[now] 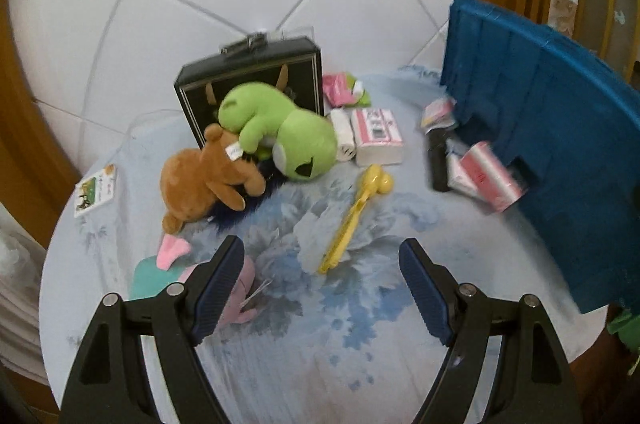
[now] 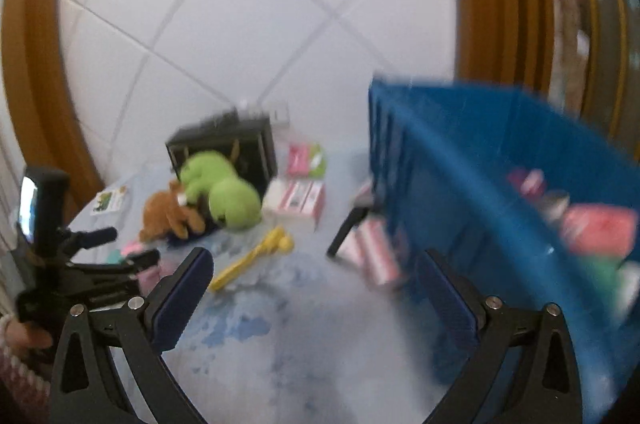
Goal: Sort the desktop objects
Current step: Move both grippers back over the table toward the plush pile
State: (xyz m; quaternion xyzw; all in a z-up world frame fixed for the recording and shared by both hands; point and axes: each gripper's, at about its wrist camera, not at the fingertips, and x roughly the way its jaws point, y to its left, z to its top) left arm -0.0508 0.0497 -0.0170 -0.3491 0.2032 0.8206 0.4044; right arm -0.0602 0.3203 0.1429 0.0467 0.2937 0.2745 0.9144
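We take the yellow toy tongs as the likeliest next thing to sort, though the task names none. In the left wrist view they lie on the flowered tablecloth just ahead of our left gripper, at about twelve o'clock from the gap between its jaws. Their long axis runs from seven o'clock, at the near tip, up to one o'clock, at the rounded head. Our right gripper sees the same tongs farther off, toward ten o'clock, so we judge the left hand nearer. The blue crate stands at two o'clock from the tongs, already holding packets. Both grippers stand wide apart with nothing between the pads and touch nothing. The green plush and brown plush lie beyond, at eleven o'clock.
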